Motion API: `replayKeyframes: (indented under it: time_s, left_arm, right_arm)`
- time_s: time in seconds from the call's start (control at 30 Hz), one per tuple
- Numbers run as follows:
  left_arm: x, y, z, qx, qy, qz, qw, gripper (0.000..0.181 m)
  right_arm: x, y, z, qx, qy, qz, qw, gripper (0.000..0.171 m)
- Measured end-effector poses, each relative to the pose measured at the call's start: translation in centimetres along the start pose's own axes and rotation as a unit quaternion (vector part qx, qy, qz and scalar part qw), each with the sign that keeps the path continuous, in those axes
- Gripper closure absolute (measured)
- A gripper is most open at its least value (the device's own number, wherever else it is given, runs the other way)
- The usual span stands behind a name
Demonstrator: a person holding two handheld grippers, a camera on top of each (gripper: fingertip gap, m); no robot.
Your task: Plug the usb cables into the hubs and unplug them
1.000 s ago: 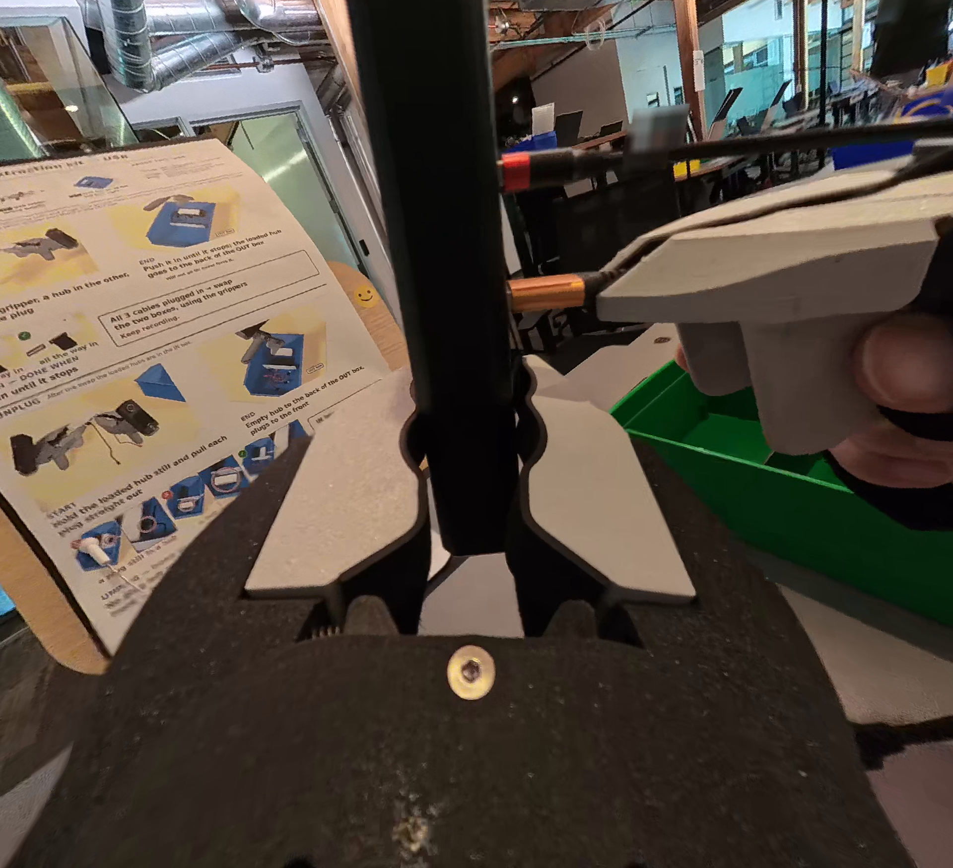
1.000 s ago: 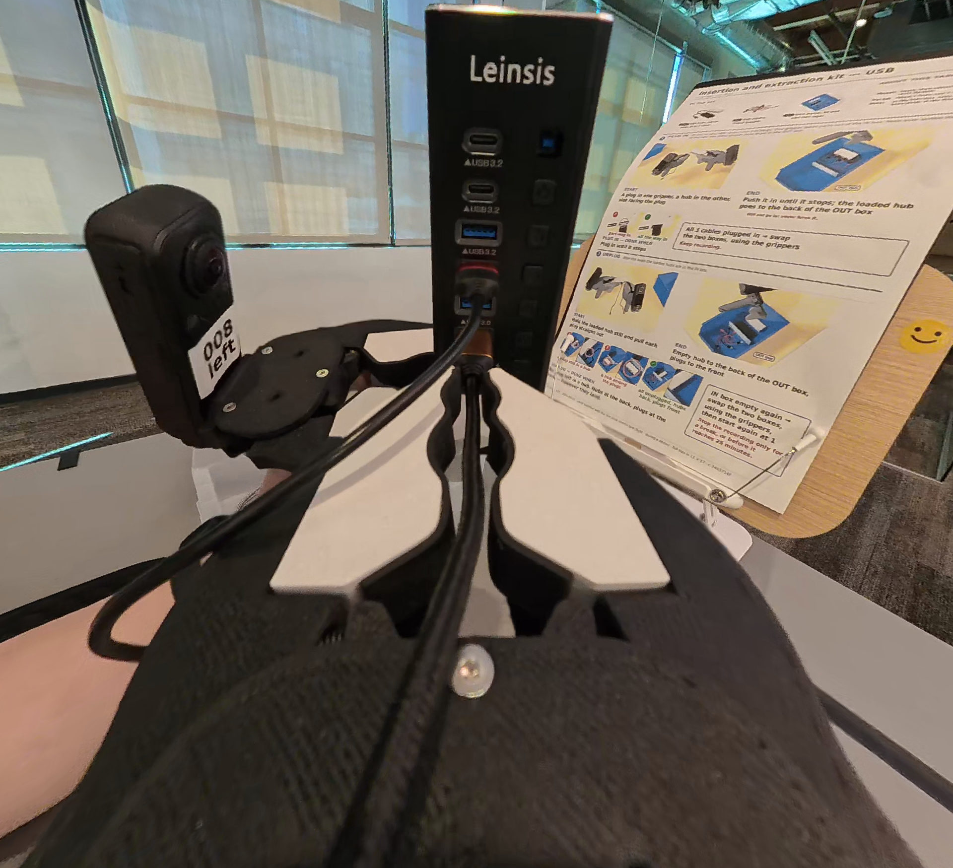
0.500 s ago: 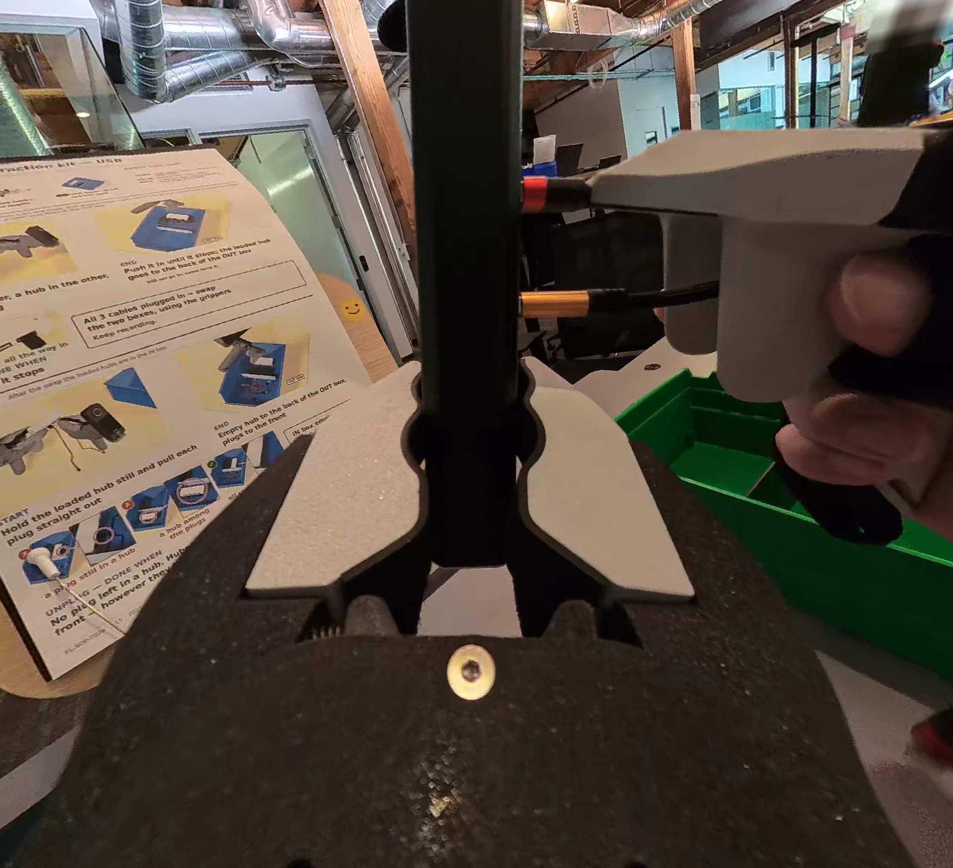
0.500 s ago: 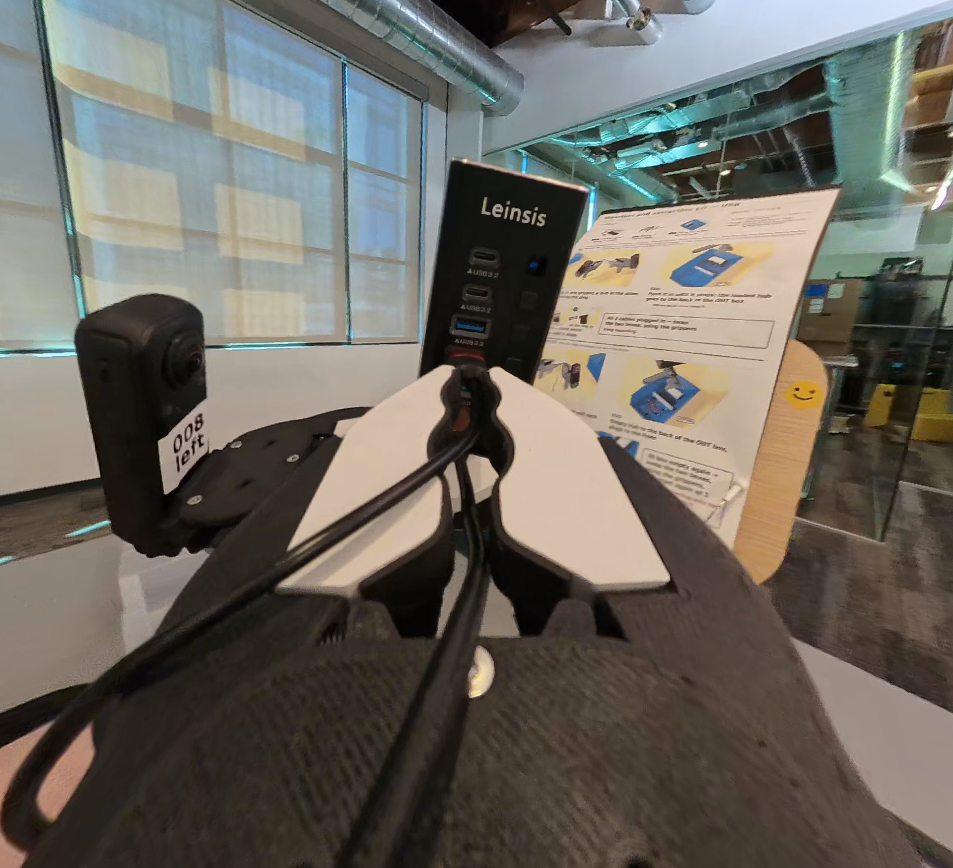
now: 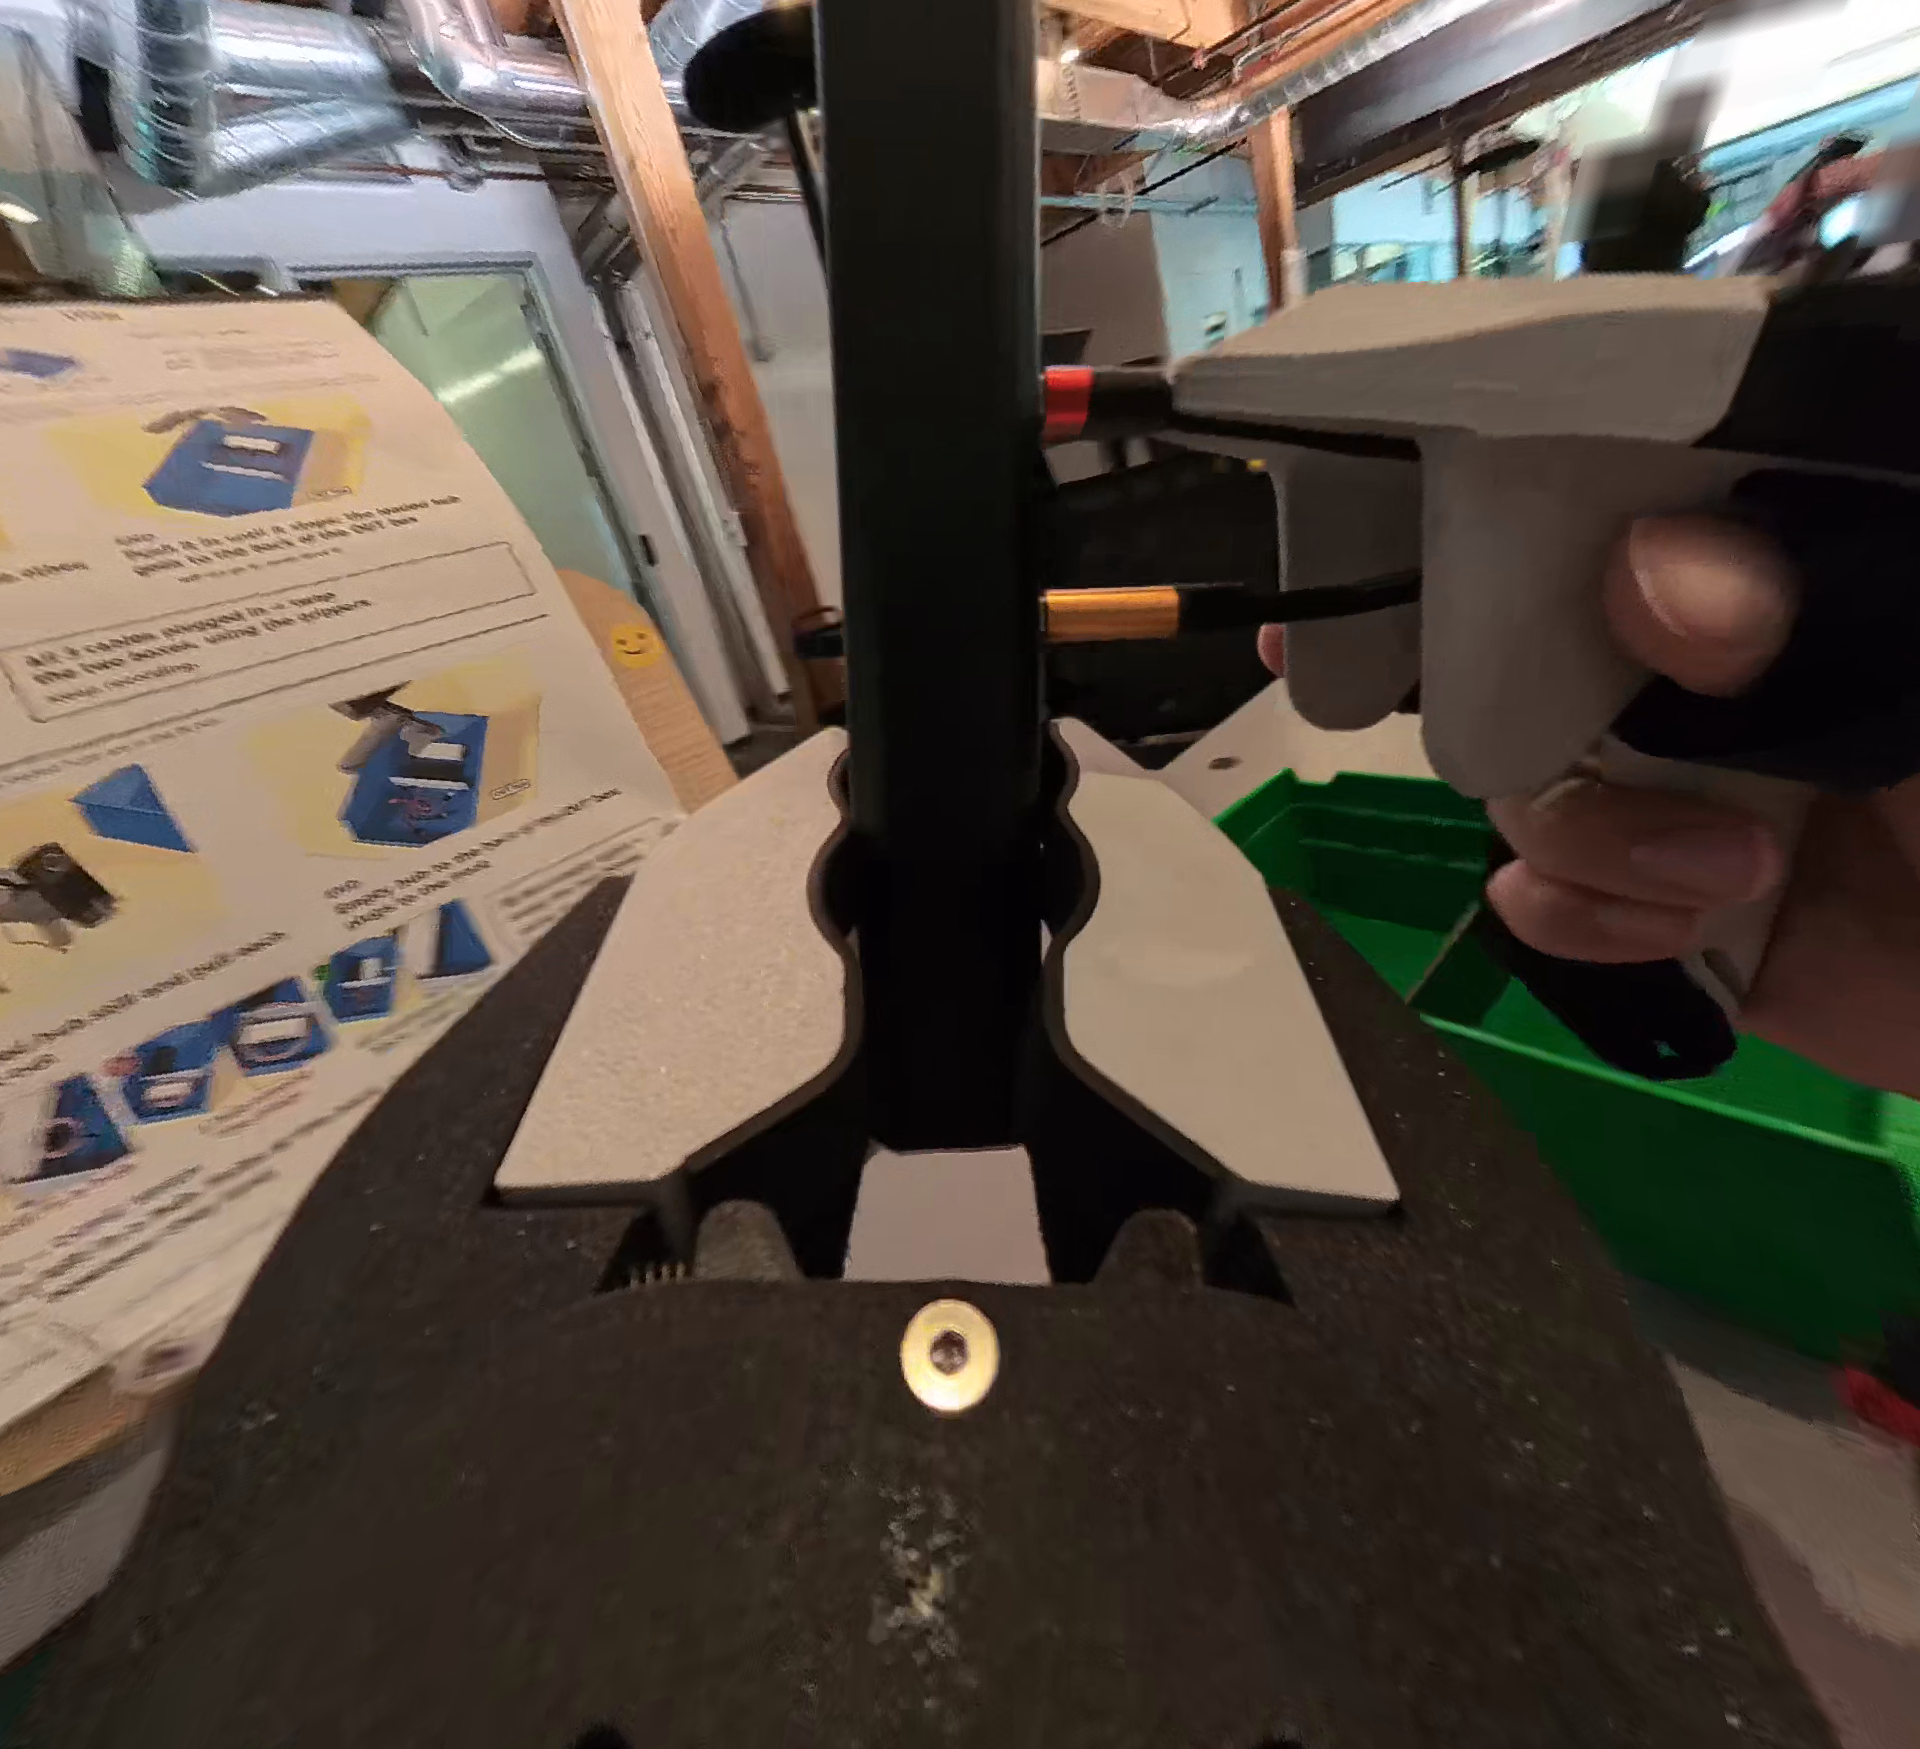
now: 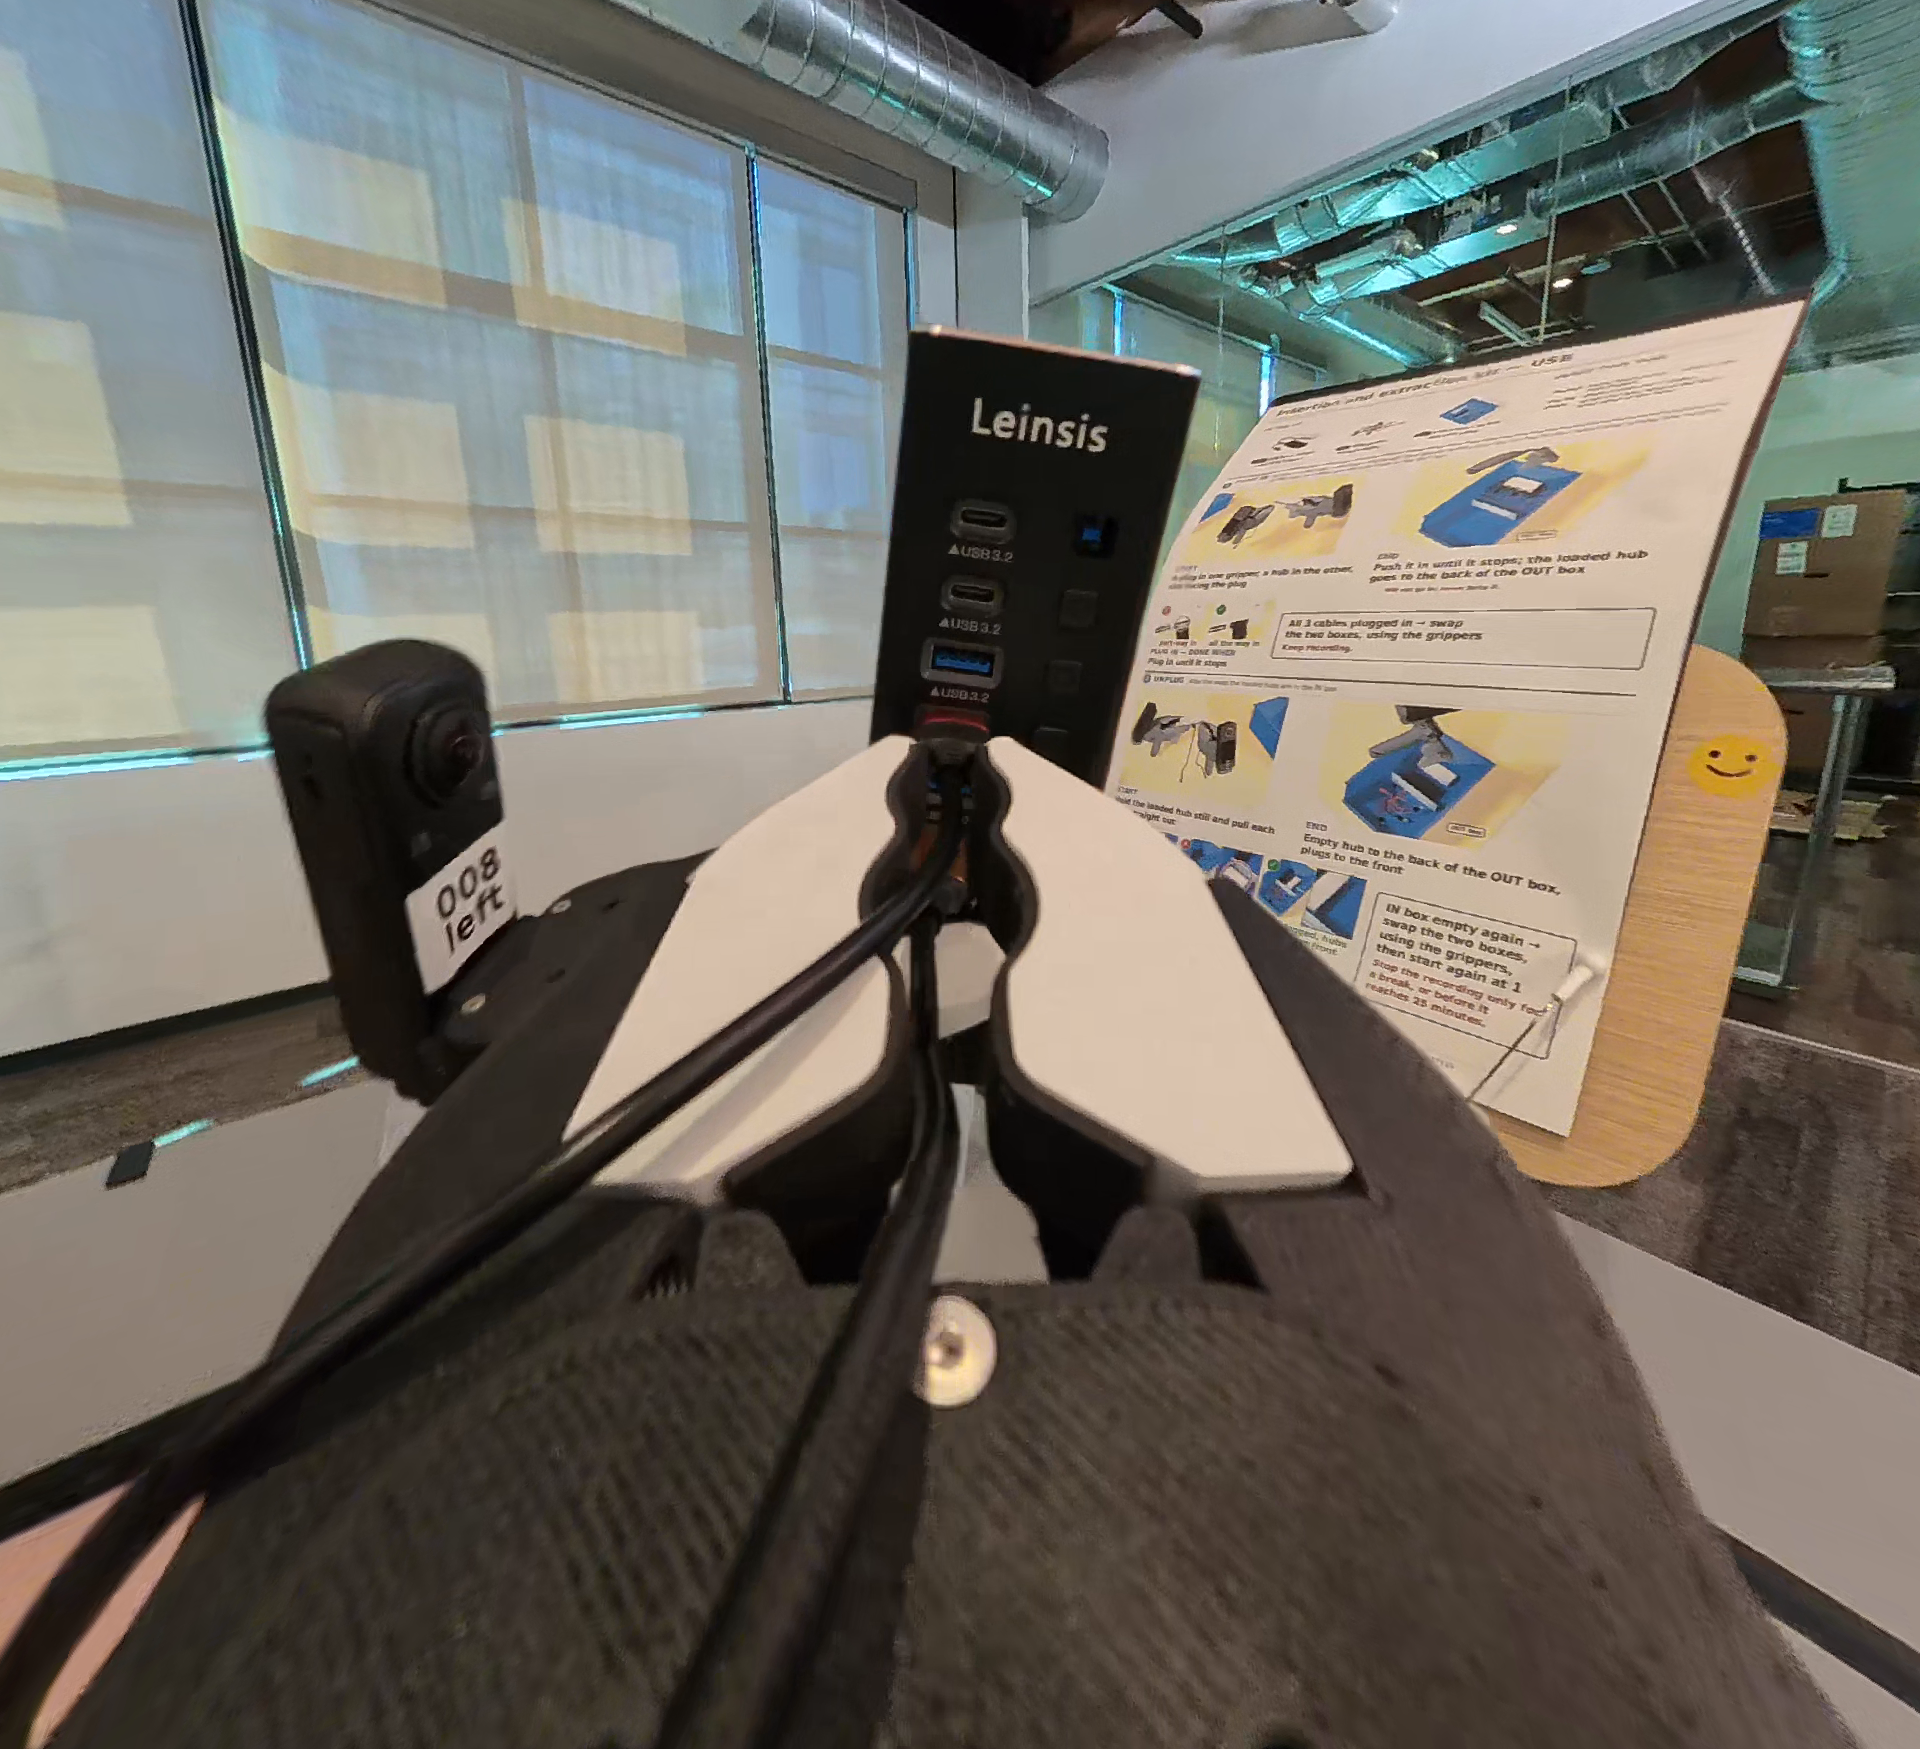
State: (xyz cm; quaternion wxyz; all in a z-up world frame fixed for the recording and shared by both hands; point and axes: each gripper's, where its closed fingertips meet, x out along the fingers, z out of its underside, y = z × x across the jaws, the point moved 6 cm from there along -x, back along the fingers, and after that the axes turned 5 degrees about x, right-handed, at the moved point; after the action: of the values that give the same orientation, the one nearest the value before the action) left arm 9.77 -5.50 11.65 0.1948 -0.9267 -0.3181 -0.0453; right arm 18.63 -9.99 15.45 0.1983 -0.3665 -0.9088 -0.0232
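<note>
Left gripper (image 5: pixel 940 826): white flat fingers (image 5: pixel 707 982) closed narrow on the lower end of the tall black rectangular USB hub (image 5: pixel 930 349), clamping it upright, both finger edges touching its sides. Hub is seen edge-on in the left wrist view.

Right gripper (image 6: pixel 948 780): white fingers (image 6: pixel 1153 961) nearly together, pinched on the red-collared black USB plug (image 5: pixel 1101 404), which sits in a port on the hub face. In the left wrist view this gripper comes in from the right, level with that plug, a person's hand (image 5: pixel 1662 743) wrapped on its black handle. Just below, a 2nd plug with a gold metal collar (image 5: pixel 1112 613) is also seated in the hub. 2 thin black cables (image 6: pixel 623 1159) trail back over the right gripper's black body.

Above the seated plugs, the hub face shows 2 small oval ports and 1 blue rectangular port free, with white printed port labels and a white brand mark at the top.

Black wrist camera (image 6: pixel 390 826) on the left gripper carries a small white sticker with writing.

Green plastic bin (image 5: pixel 1558 1128) lies low on the right, behind the hand.

Farther back, a printed instruction sheet (image 6: pixel 1444 681) with blue-and-yellow photos leans on a light wooden board (image 6: pixel 1683 920) bearing a yellow smiley sticker (image 6: pixel 1727 764); the sheet is blurred in the left wrist view.
</note>
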Motion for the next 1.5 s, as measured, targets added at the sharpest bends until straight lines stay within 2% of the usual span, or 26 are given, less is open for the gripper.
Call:
replayKeyframes:
  time_s: [0.03,0.1,0.2,0.27,0.33,0.43,0.53,0.6,0.67,0.77,1.0,1.07,1.13,1.27,1.33,1.4,1.5]
  left_arm:
    - [0.0,-0.1,0.0,-0.029,0.007,0.020,0.999,0.150]
    - [-0.1,-0.5,-0.3,-0.089,0.027,0.044,0.995,0.150]
    - [-1.0,-1.9,-0.8,-0.166,0.053,0.074,0.982,0.151]
    - [-1.5,-3.0,-0.5,-0.169,0.035,0.069,0.983,0.151]
    - [-2.1,-4.0,-0.4,-0.173,0.051,0.053,0.982,0.151]
    - [-3.1,-5.2,-0.7,-0.242,0.086,0.105,0.961,0.151]
    - [-3.9,-5.9,-1.0,-0.292,0.099,0.165,0.937,0.151]
    - [-4.4,-5.9,-0.9,-0.308,0.082,0.223,0.921,0.151]
    - [-4.6,-5.6,-0.6,-0.314,0.054,0.268,0.909,0.149]
    - [-4.4,-4.7,-0.3,-0.309,0.022,0.300,0.902,0.151]
    - [-2.3,-2.5,-0.6,-0.359,0.050,0.333,0.870,0.151]
    - [-1.9,-1.8,-0.5,-0.350,0.033,0.345,0.870,0.152]
    - [-1.7,-1.5,-0.4,-0.343,0.023,0.338,0.876,0.151]
    - [-1.4,-1.7,0.0,-0.339,0.023,0.317,0.885,0.151]
    - [-1.4,-2.3,0.1,-0.336,0.030,0.294,0.894,0.143]
    - [-1.9,-3.1,0.2,-0.349,0.032,0.289,0.891,0.136]
    - [-2.6,-4.5,0.8,-0.338,0.014,0.257,0.905,0.136]
  right_arm:
    - [0.1,-0.1,-0.1,-0.007,-0.009,-0.003,1.000,0.161]
    - [0.2,-0.4,-0.1,-0.018,-0.036,-0.004,0.999,0.151]
    - [0.2,-1.0,-0.1,-0.034,-0.086,-0.010,0.996,0.146]
    - [0.1,-1.6,0.3,-0.046,-0.137,-0.029,0.989,0.146]
    - [0.1,-2.0,0.8,-0.070,-0.186,-0.044,0.979,0.146]
    - [-0.2,-1.4,1.2,-0.127,-0.210,-0.044,0.968,0.146]
    - [-0.9,0.5,0.7,-0.161,-0.187,-0.040,0.968,0.146]
    - [-1.3,1.7,0.6,-0.103,-0.165,-0.065,0.979,0.143]
    - [-1.4,2.7,0.6,-0.012,-0.146,-0.103,0.984,0.131]
    - [-1.4,3.8,1.1,0.094,-0.130,-0.147,0.976,0.119]
    - [1.1,3.0,3.7,0.233,-0.078,-0.206,0.947,0.121]
    - [1.6,2.7,4.2,0.257,-0.064,-0.209,0.941,0.128]
    - [1.7,2.5,4.2,0.267,-0.048,-0.231,0.935,0.144]
    - [1.7,3.0,4.4,0.277,-0.059,-0.217,0.934,0.143]
    - [1.5,3.8,4.5,0.279,-0.052,-0.196,0.939,0.144]
    - [1.1,5.0,4.5,0.277,-0.048,-0.176,0.943,0.143]
    - [0.3,7.0,4.3,0.266,-0.057,-0.133,0.953,0.143]
